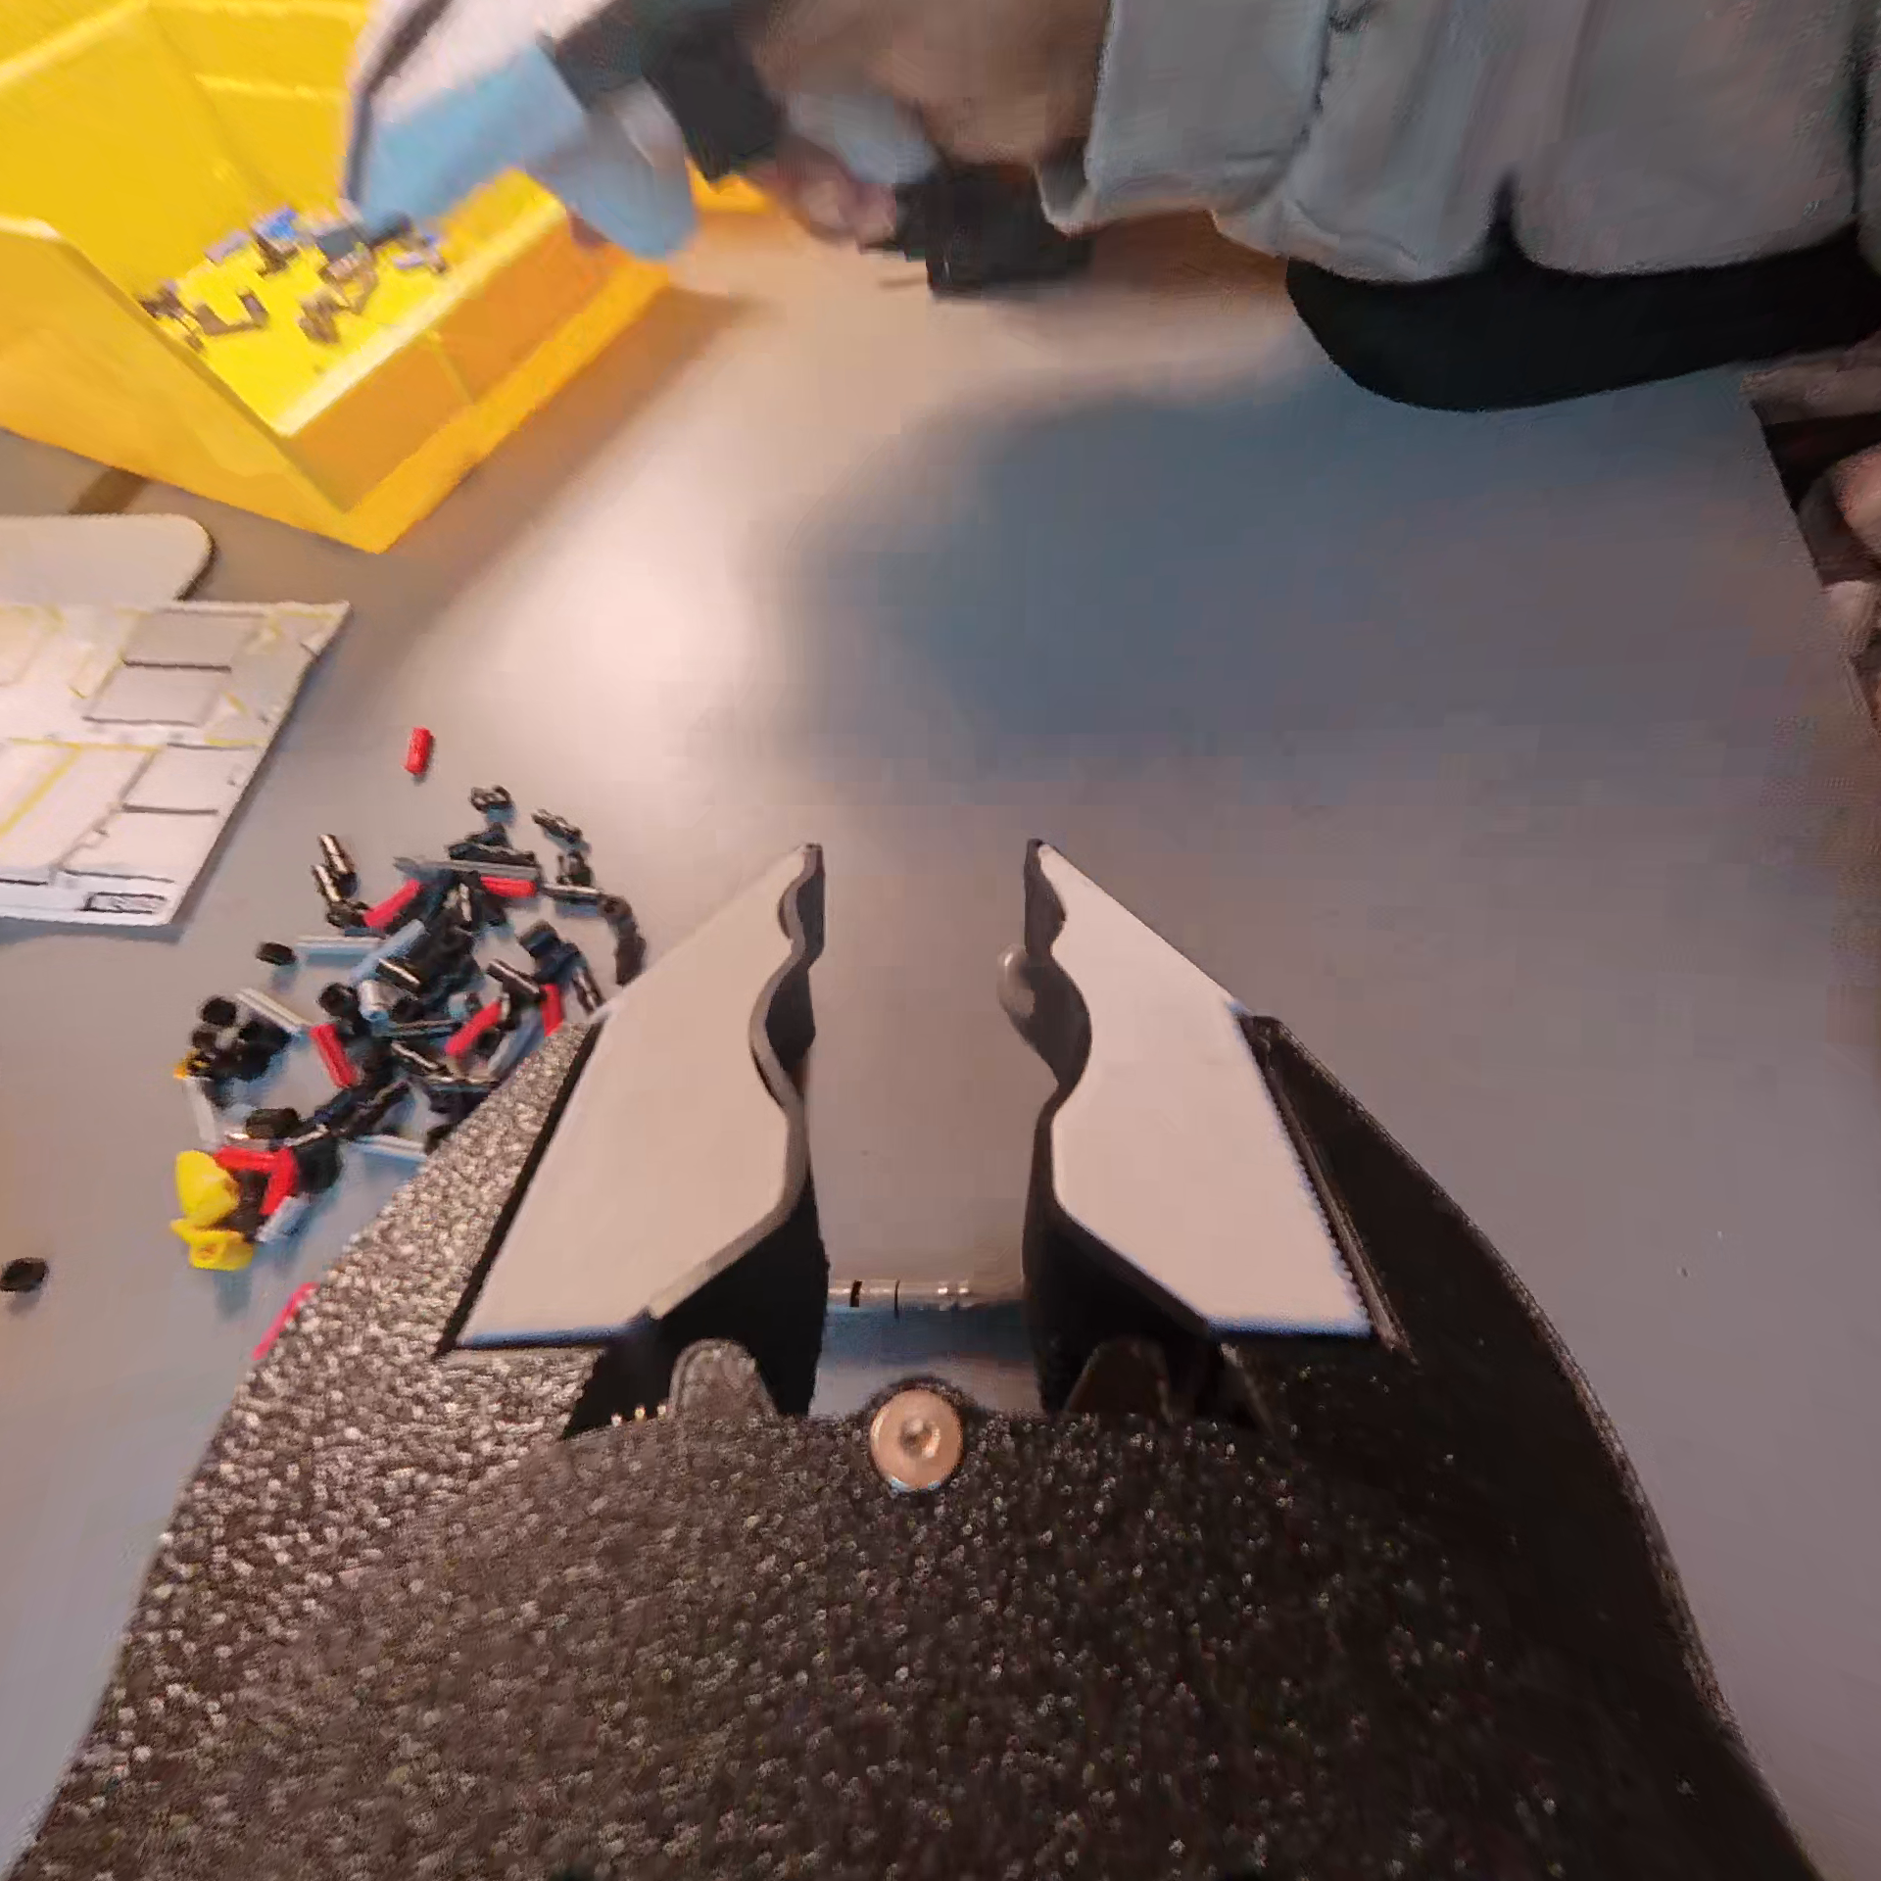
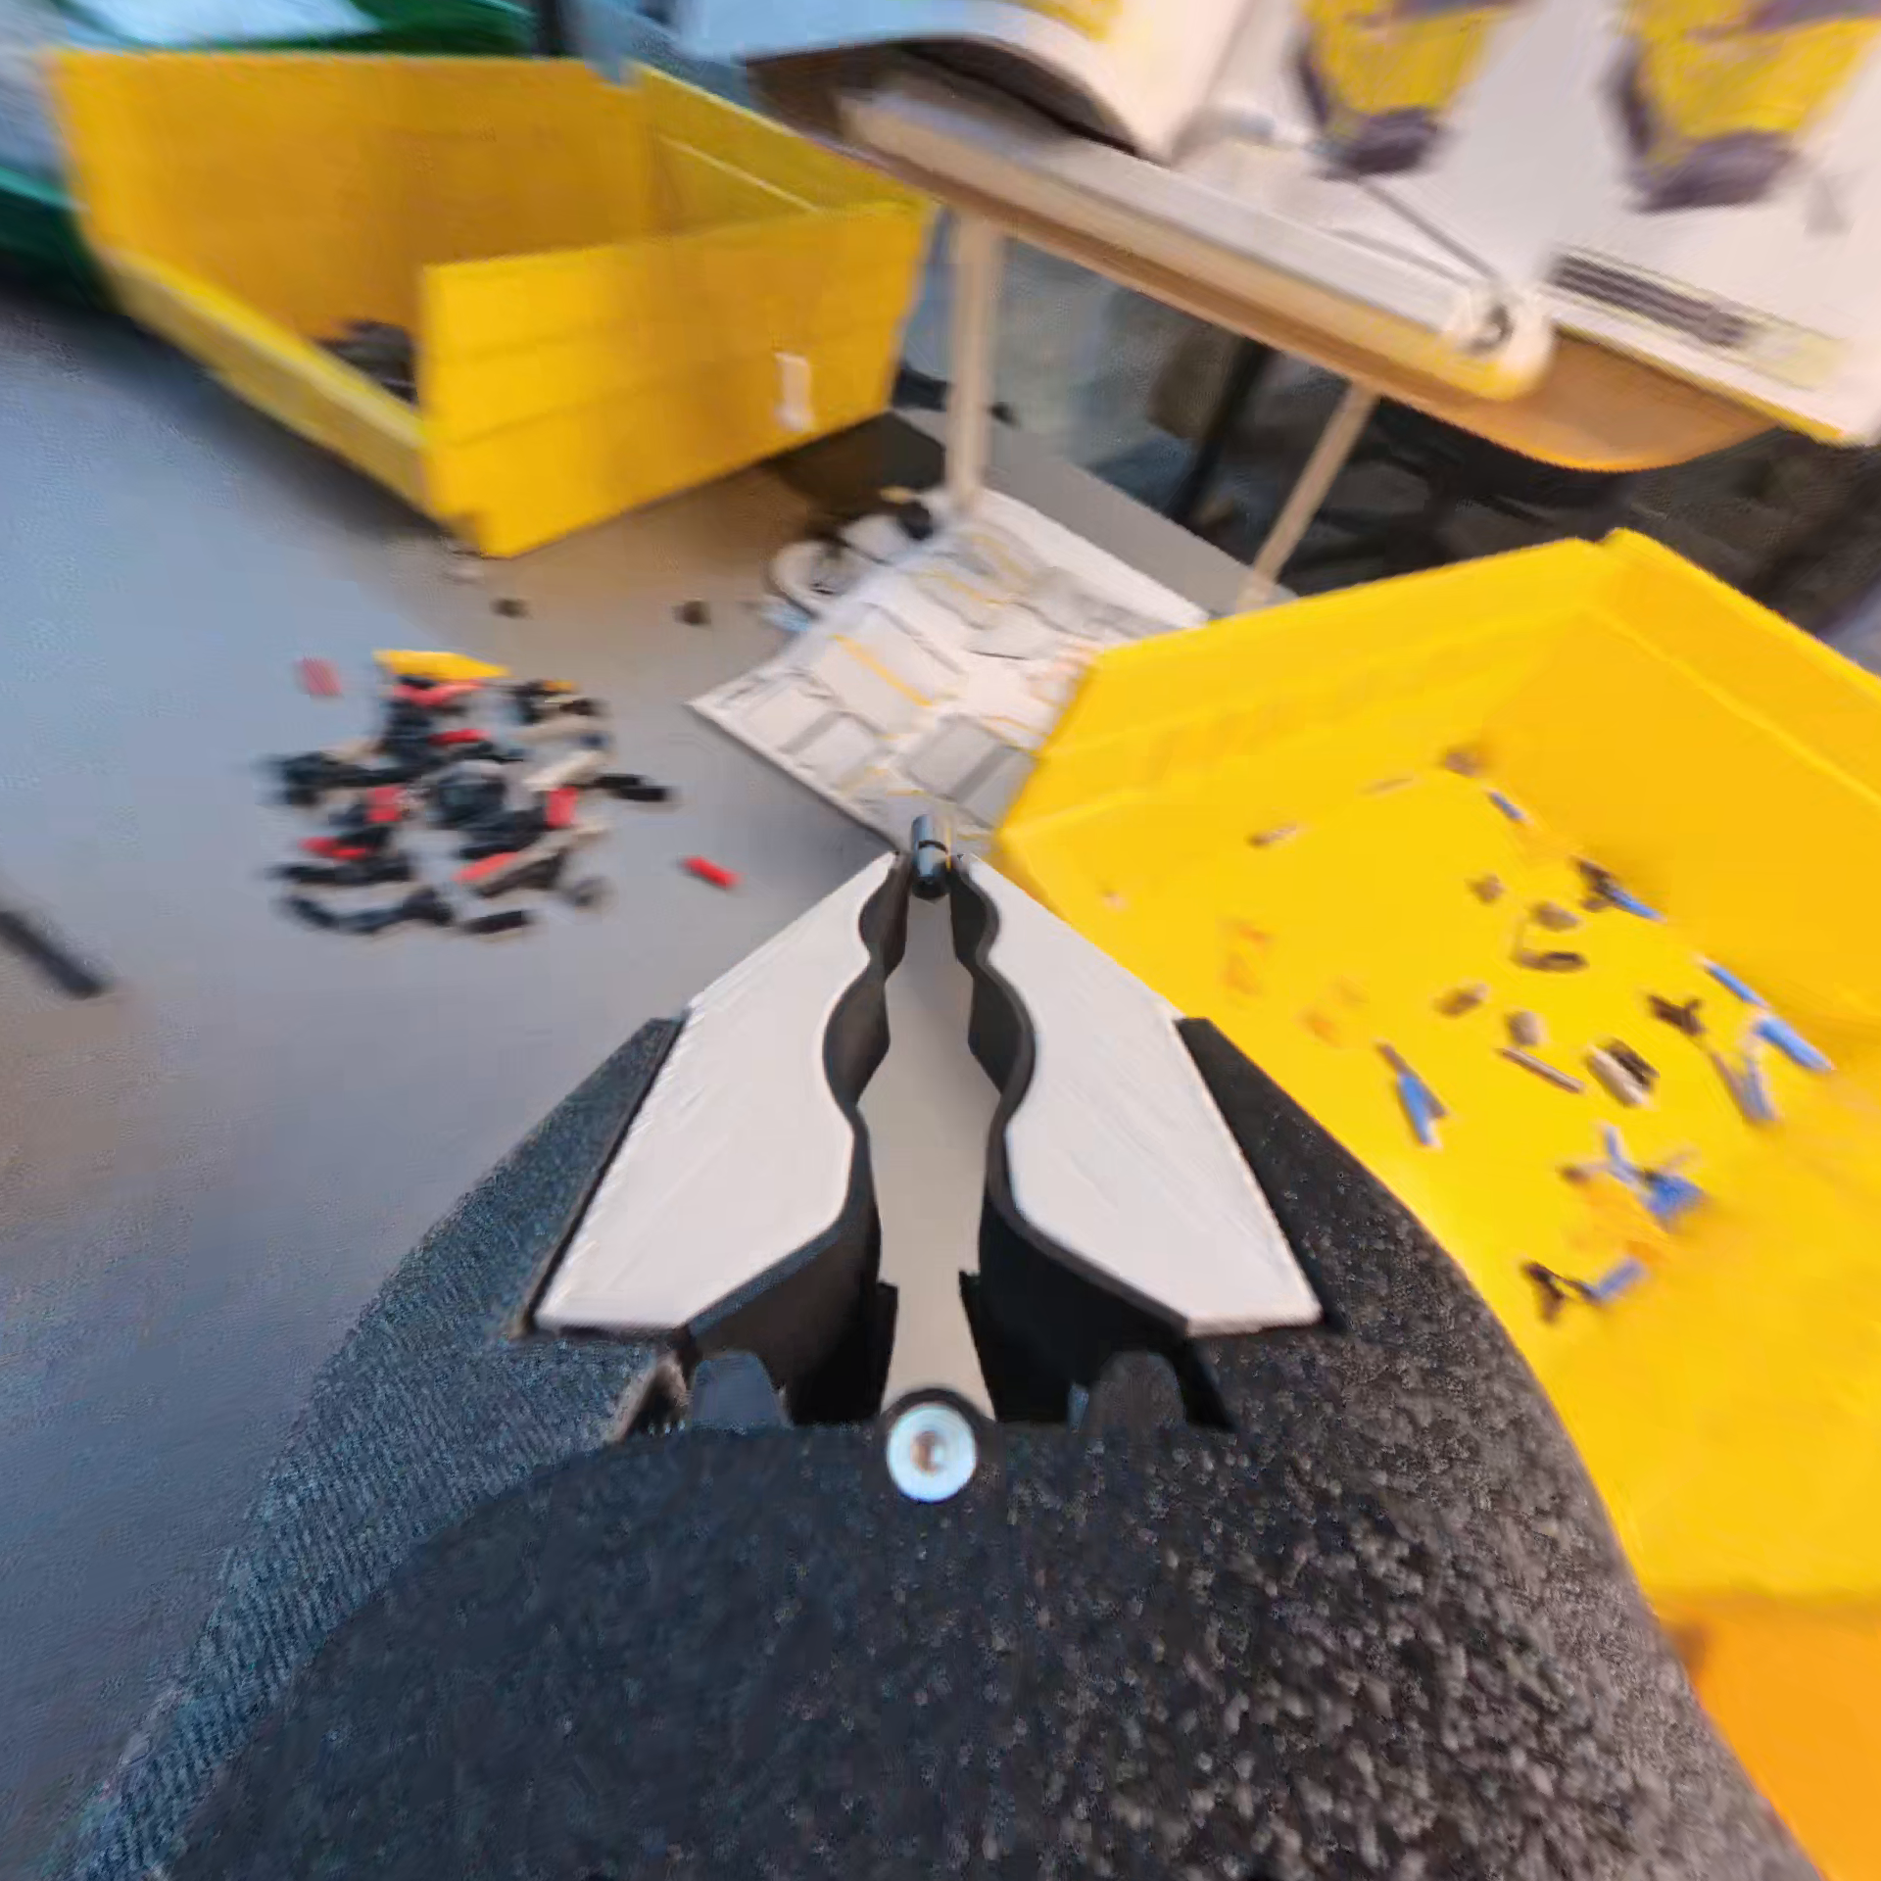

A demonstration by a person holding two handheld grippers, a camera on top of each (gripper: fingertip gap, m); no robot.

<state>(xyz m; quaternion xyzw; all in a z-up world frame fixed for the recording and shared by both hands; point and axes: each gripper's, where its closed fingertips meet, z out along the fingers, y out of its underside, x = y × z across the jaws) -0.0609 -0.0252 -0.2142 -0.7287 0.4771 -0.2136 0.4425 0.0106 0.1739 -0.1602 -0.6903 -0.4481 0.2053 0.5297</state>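
In the left wrist view my left gripper [image 1: 924, 850] is open over bare grey table [image 1: 1221, 713], with nothing pressed between its pads. A small blurred grey piece [image 1: 1011, 979] shows at the inner edge of the right-hand finger; the other finger stands clear of it. A pile of small black, red and grey parts [image 1: 407, 998] lies just left of the fingers. In the right wrist view my right gripper [image 2: 926, 865] is shut on a small black pin [image 2: 924, 850] that sticks out past the fingertips. It is held above the table by the near corner of a yellow bin [image 2: 1069, 774].
That bin holds scattered small blue and dark parts [image 2: 1588, 1069]; it also shows in the left wrist view [image 1: 407, 407]. A second yellow bin [image 2: 631, 356] stands at the back left. A white sheet [image 2: 947, 692] lies between them, under a stand with an open booklet [image 2: 1272, 183]. A person's pale sleeve [image 1: 1425, 122] reaches over the far edge. Spacing between my two grippers at the tips: around 20 cm.
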